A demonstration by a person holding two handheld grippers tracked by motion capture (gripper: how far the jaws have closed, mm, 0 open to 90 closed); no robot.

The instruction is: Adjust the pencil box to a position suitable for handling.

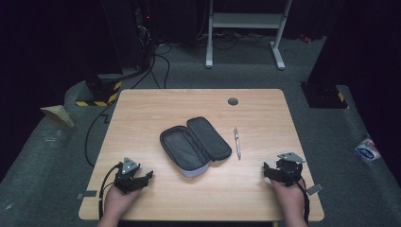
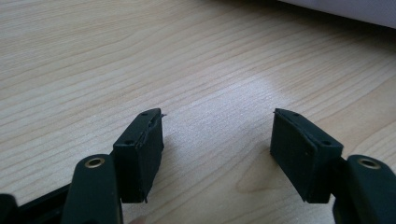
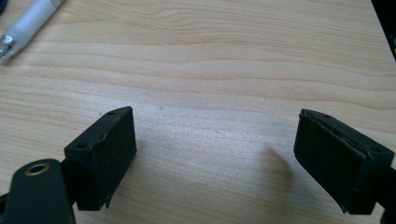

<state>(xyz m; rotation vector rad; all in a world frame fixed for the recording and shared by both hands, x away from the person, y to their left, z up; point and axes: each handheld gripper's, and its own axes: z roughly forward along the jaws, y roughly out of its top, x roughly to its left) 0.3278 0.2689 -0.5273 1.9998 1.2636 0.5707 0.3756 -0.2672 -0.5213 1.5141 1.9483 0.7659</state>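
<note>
From the high view we see a light wooden table (image 1: 142,118) with a dark pencil case (image 1: 195,144) lying unzipped and spread open near its middle, both halves facing up. Just to its right, apart from it, a silver-white pen (image 1: 237,142) lies pointing away from the person. A small grey round cable port (image 1: 232,101) sits in the tabletop near the far edge. The left gripper (image 1: 144,178) rests on the near left part of the table, held by the person's left hand (image 1: 119,201), a grey three-cornered plate on top; its jaws stand apart with nothing between them. The right gripper (image 1: 268,171) rests on the near right part, held by the right hand (image 1: 289,196), well apart from the pen and case; its jaws look parted too. On the grey floor beyond the table we see black cables (image 1: 158,59) and a white frame stand (image 1: 246,23).

In the left gripper view we look along the left gripper (image 2: 217,140): the two black jaws are spread wide over bare wood, gripping nothing. A pale edge, probably the pencil case (image 2: 345,9), crosses the top right corner.

In the right gripper view the right gripper (image 3: 215,154) has its jaws spread wide over bare wood, also gripping nothing. The pen (image 3: 28,23) lies at the top left corner, well ahead of the jaws.
</note>
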